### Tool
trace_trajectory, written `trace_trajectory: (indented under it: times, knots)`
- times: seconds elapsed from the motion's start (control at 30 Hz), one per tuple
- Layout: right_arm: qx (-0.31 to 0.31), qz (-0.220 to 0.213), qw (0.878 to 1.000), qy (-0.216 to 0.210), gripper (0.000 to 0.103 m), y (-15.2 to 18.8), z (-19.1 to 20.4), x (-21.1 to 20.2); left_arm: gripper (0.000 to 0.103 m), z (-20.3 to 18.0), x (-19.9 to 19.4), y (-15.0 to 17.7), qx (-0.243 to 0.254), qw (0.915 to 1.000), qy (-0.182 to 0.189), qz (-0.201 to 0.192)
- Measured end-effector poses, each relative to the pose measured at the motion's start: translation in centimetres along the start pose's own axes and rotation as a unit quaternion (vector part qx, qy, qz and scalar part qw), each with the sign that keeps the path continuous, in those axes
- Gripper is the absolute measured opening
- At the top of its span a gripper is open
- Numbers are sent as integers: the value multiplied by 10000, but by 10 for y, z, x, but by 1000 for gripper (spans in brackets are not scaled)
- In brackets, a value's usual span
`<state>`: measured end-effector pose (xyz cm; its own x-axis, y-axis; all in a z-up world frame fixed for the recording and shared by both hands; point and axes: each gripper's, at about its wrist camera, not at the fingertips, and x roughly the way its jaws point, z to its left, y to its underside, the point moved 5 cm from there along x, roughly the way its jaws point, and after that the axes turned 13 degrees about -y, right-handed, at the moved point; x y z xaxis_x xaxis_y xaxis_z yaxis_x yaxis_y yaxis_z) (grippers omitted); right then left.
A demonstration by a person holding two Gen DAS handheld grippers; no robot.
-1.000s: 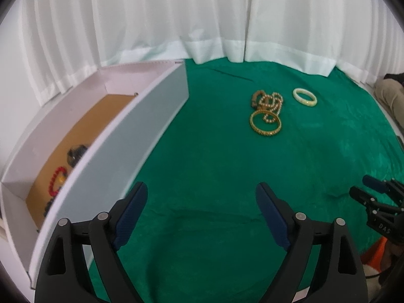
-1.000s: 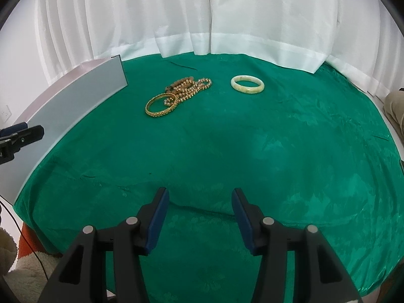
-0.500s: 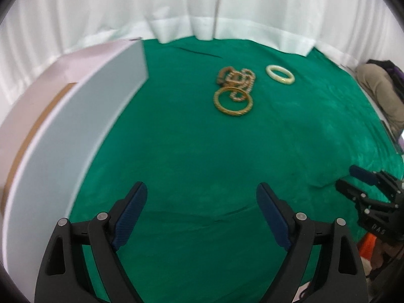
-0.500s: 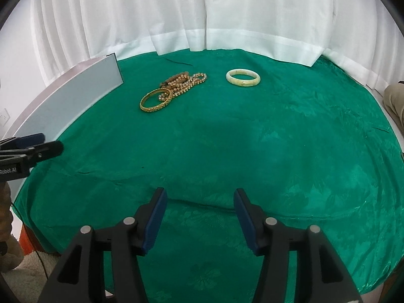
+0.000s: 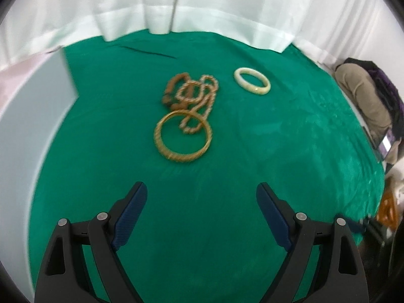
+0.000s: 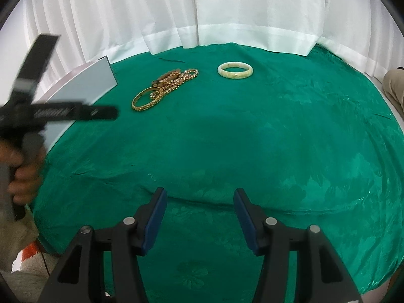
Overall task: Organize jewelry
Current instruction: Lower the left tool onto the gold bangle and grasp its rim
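Both tongs gaping and empty, left tongs wider than right tongs, over bare green worktop short of the gold bangle, beaded strands touching its far rim, pale bangle apart rightward, white box wall leftward, perhaps blurred.

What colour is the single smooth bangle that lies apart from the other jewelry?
The smooth bangle is pale cream with a greenish tint, clearest in the right wrist view.
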<state>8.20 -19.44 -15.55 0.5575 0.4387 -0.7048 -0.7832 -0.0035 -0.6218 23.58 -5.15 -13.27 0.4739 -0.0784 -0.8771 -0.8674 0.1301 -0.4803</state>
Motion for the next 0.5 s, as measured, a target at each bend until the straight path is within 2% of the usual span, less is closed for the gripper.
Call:
trace_trajectory:
  times: [0.07,0.23,0.4,0.47,0.5]
  knots:
    - [13,-10,10000,-32,56,-1,0,0,89,-3,14,-9,22,10000,61,31]
    - [-4,-9,9999,-129,56,-1,1,1,89,4,50,-26,-117,9996,-199,177]
    - [-22,58,9998,-174,56,-1,2,7,89,3,55,-32,-68,9995,-296,37]
    - [4,59,9998,-189,56,-1,1,8,86,1,56,-33,16,9992,-396,-16]
    - [21,59,9998,-196,56,-1,1,9,77,0,57,-34,59,9990,-431,-45]
